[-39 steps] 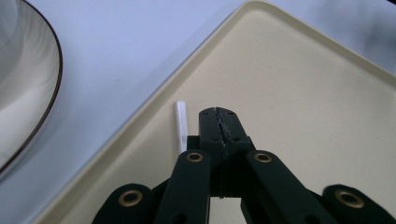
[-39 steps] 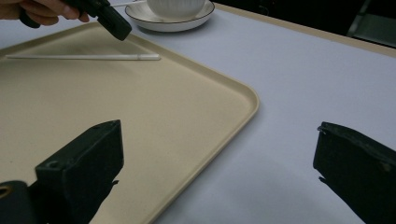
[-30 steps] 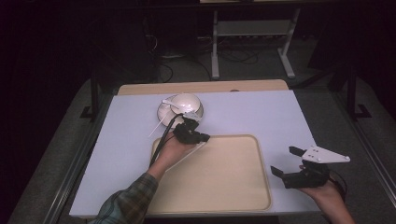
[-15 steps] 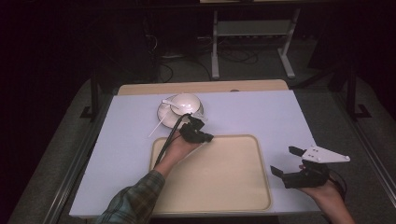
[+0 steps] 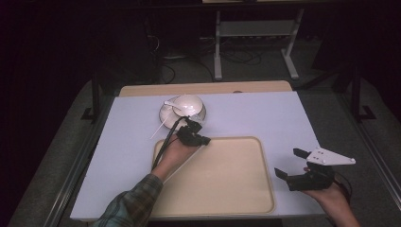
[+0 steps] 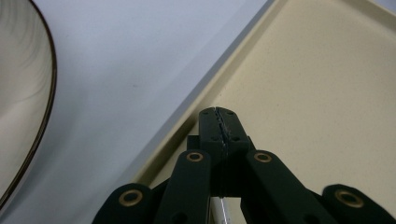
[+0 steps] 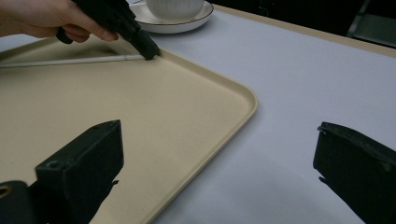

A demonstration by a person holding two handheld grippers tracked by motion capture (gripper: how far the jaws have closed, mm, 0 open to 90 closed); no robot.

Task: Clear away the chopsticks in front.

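Observation:
A beige tray (image 5: 236, 189) lies on the pale table sheet. My left gripper (image 5: 203, 140) is at the tray's far left corner, shut on a white chopstick (image 5: 182, 165) that runs back under the hand. In the right gripper view the chopstick (image 7: 70, 60) lies low along the tray's edge (image 7: 243, 93), its end in the left gripper (image 7: 148, 50). The left gripper view has the shut jaws' tip (image 6: 218, 113) just over the tray rim (image 6: 187, 126). My right gripper (image 5: 289, 163) hovers open by the tray's right edge, holding nothing; its jaws stand wide apart (image 7: 219, 154).
Behind the left gripper, a white bowl (image 5: 188, 104) sits upside down on a dark-rimmed plate (image 5: 165, 116), with a white spoon (image 5: 171, 104). A second white chopstick (image 5: 158, 128) leans off the plate's left side. A metal stand (image 5: 255, 33) is beyond the table.
The left gripper has shifted slightly right and toward the tray corner, away from the bowl, with the chopstick in it. The right gripper has not moved.

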